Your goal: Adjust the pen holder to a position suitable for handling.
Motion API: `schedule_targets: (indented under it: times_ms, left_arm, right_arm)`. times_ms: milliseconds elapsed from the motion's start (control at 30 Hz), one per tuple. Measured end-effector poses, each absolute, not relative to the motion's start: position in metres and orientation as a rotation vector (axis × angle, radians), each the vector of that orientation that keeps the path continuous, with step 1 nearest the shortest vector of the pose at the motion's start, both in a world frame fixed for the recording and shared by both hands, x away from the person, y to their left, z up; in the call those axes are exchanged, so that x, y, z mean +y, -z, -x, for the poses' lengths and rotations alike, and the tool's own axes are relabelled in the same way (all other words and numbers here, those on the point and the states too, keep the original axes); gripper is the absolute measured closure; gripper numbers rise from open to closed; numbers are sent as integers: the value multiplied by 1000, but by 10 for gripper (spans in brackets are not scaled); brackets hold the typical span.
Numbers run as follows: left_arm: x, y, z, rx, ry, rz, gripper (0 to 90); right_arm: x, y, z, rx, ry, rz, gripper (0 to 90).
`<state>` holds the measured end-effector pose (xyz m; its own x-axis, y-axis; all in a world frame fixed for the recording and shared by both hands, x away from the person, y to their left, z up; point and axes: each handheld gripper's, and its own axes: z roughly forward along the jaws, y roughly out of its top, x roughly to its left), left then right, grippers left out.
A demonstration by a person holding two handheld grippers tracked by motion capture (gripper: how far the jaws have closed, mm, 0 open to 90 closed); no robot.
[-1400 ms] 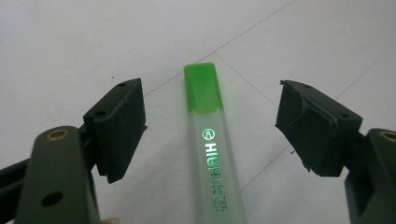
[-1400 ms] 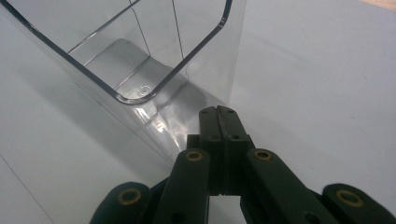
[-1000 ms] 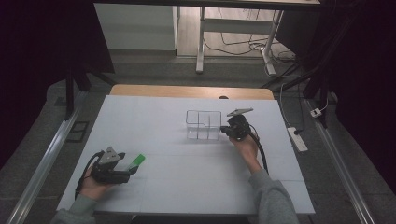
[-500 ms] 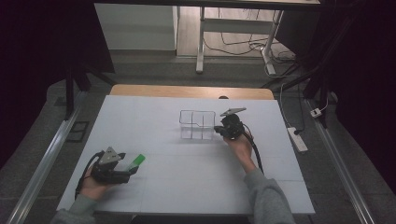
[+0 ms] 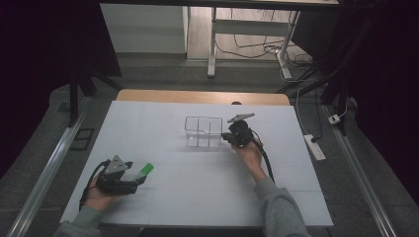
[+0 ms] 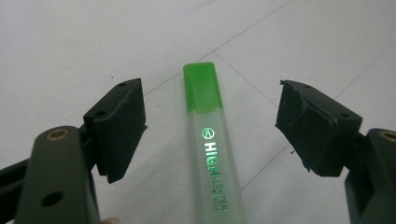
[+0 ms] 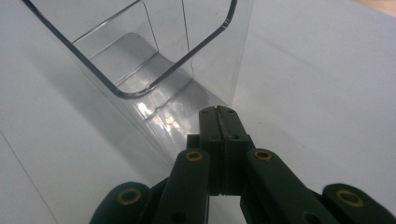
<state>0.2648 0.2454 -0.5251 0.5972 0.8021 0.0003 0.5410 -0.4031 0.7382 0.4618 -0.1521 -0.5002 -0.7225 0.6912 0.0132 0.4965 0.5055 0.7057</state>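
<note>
A green highlighter point(image 5: 144, 171) point(image 6: 212, 140) with a capped green tip lies flat on the white table at the near left. My left gripper point(image 5: 137, 175) point(image 6: 210, 133) is open, one jaw on each side of the pen and neither touching it. A clear plastic divided box point(image 5: 203, 132) point(image 7: 135, 93) stands upright at mid-table and is empty. My right gripper point(image 5: 230, 137) point(image 7: 217, 112) is shut, nothing visibly between the jaws, with its tips against the lower part of the box's right wall.
White sheeting point(image 5: 197, 187) with faint seam lines covers the table. A wooden strip point(image 5: 202, 96) shows along the far edge. A power strip point(image 5: 314, 147) lies on the floor to the right, and a metal rail point(image 5: 44, 173) runs along the left.
The right gripper and the clear box have shifted a little to the left together. The left gripper and the highlighter have stayed in place.
</note>
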Motion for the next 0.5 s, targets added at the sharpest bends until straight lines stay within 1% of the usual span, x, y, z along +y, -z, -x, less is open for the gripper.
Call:
schedule_targets:
  times_ms: [333,500]
  left_arm:
    - [246,525,-265,1061,-468,-2108,236]
    - [246,525,-265,1061,-468,-2103,236]
  right_arm:
    - [-150,500,-462,2482,-1029,-989,895]
    - [-159,495,-453,2446,-1034,-987,895]
